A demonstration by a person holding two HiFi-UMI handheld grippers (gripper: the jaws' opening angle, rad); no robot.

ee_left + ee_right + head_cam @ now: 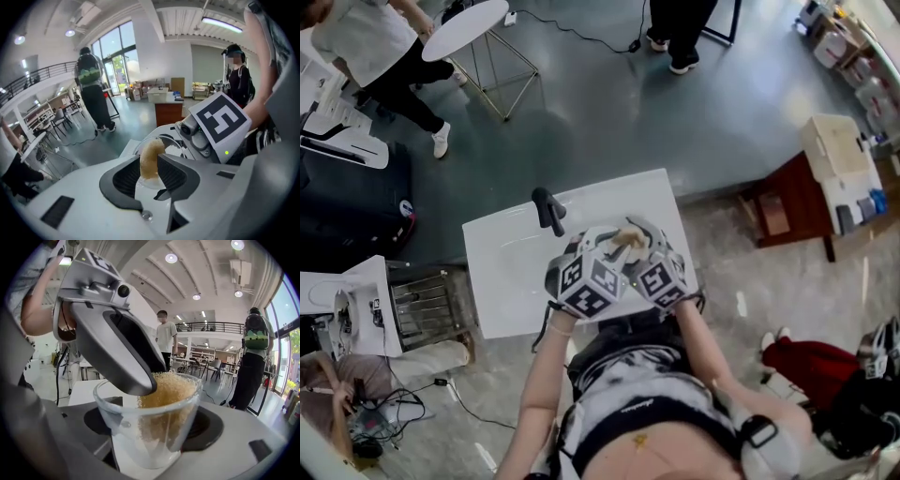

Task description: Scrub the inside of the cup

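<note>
Left gripper [149,161], lower centre, has its jaws narrowly closed on the tan sponge [152,149], which is pushed into the glass cup [117,423] (mid-frame, above the sink [502,272]). The right gripper [154,441], jaws wide, clamps the cup's walls. Scrubbing looks to be underway, not finished.

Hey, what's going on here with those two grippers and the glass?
A person holds a gripper in each hand over a white counter. The right gripper is clamped on a clear glass cup, with a jaw on either side of it. The left gripper grips a tan sponge and has it pushed down inside the cup, one jaw dipping past the rim. The sponge is in place for scrubbing the inside of the cup.
</note>
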